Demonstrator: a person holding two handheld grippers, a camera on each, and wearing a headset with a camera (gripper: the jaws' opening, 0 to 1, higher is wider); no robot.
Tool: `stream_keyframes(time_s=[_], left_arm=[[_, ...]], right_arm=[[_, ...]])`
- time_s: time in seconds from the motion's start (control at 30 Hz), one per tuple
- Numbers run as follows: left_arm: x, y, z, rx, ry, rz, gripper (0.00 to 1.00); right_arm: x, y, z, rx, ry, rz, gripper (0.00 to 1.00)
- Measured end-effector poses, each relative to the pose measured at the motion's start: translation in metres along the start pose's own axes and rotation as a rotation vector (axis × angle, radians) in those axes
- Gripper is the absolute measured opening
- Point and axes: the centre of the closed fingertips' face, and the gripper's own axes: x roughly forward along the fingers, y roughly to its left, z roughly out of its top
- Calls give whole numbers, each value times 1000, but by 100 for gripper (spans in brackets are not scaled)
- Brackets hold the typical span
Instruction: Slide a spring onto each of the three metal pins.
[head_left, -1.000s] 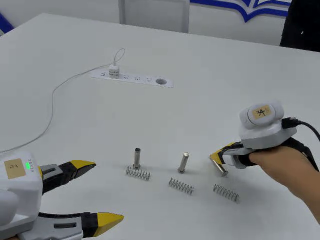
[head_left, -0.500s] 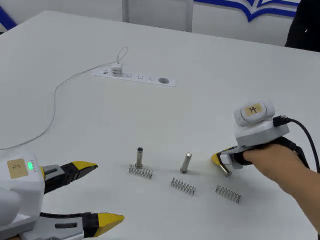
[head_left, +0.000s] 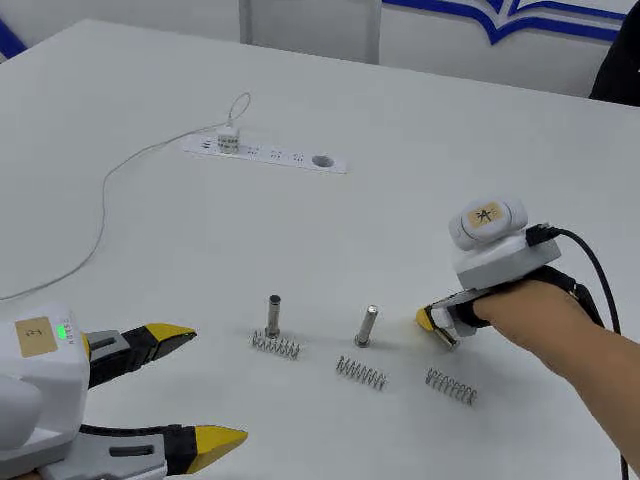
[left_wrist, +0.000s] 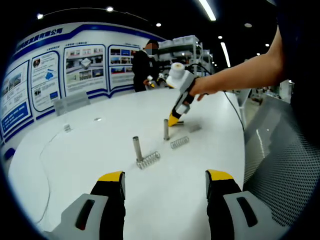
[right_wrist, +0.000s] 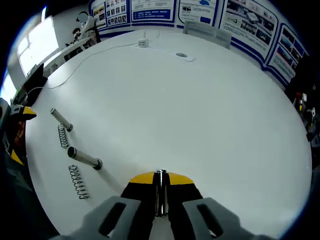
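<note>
The right gripper, grey with yellow-tipped jaws, is clenched on a slim silver metal pin. The pin juts out tilted from between the tips, close above the white table. In the right gripper view the two jaws press together with the shaft pinched between them.

To that gripper's left, two more silver metal pins stand upright on their bases. The middle pin is near the gripper and the left pin is further along.

Three small steel coil springs lie flat in a row on the near side of the pins, none of them on a pin:
- The left spring lies just beside the left pin's base.
- The middle spring lies just in front of the middle pin.
- The right spring lies just in front of the held pin.

The left gripper, also grey with yellow tips, hovers at the near left with its jaws spread wide and nothing between them. Bare tabletop lies between its tips and the left pin.

Further back, well apart from the pins, lies a long white power strip. A small white plug sits in it, and a thin white cable trails off to the left.

In the left gripper view, a person in dark clothes stands beyond the table, in front of blue-and-white display boards.
</note>
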Motion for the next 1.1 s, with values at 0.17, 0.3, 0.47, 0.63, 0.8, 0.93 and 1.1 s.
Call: stream_keyframes(time_s=[0.17, 0.3, 0.47, 0.63, 0.8, 0.93, 1.1], left_arm=[[0, -1, 2, 3, -6, -1, 66], [-2, 1, 4, 3, -12, 5, 66], [-7, 6, 7, 4, -21, 19, 65], [-7, 6, 7, 5, -19, 21, 65], [-5, 2, 9, 15, -19, 11, 65], [-5, 1, 12, 25, -18, 7, 65], [-6, 1, 15, 33, -20, 7, 65]], right_arm=[[-1, -3, -1, 36, -14, 3, 9], [-4, -4, -3, 58, -32, 2, 9], [-18, 0, -2, 61, -60, 8, 9], [-32, -2, 0, 64, -94, 5, 9], [-48, 2, -2, 61, -124, -4, 9], [-55, 3, -3, 60, -143, -9, 9], [-63, 3, -7, 66, -163, -15, 9]])
